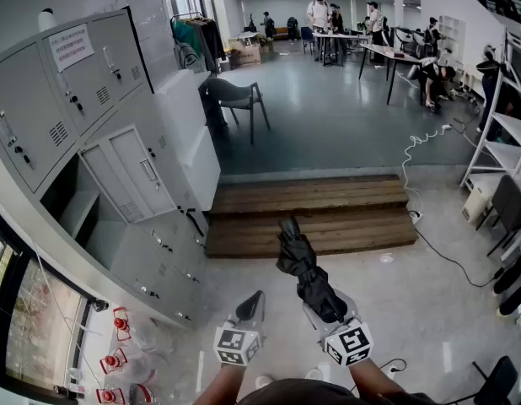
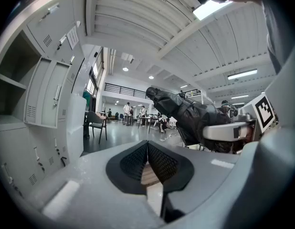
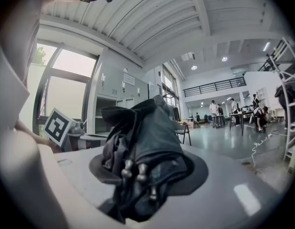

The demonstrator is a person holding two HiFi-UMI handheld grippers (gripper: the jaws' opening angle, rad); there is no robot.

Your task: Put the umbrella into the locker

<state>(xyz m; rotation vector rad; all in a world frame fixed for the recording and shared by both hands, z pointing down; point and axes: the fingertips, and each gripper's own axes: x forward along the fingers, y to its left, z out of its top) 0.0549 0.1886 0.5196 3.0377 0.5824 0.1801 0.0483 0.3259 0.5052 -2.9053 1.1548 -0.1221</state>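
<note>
A folded black umbrella (image 1: 301, 268) juts forward and level from my right gripper (image 1: 326, 304), which is shut on its lower end. In the right gripper view the umbrella (image 3: 147, 132) fills the space between the jaws of the right gripper (image 3: 147, 171), rib tips showing. My left gripper (image 1: 252, 302) hangs just left of it, shut and empty; its pads (image 2: 147, 149) meet at the tip, and the umbrella (image 2: 185, 113) shows to its right. The grey lockers (image 1: 75, 83) stand to the left, with one compartment (image 1: 79, 213) open beside its swung-out door (image 1: 126, 175).
A low wooden step (image 1: 311, 213) lies ahead on the floor. Beyond it stand a grey chair (image 1: 235, 95), tables with several people (image 1: 345, 24) and a white cable (image 1: 429, 142). A metal rack (image 1: 505, 116) lines the right side. Red items (image 1: 117, 361) sit at lower left.
</note>
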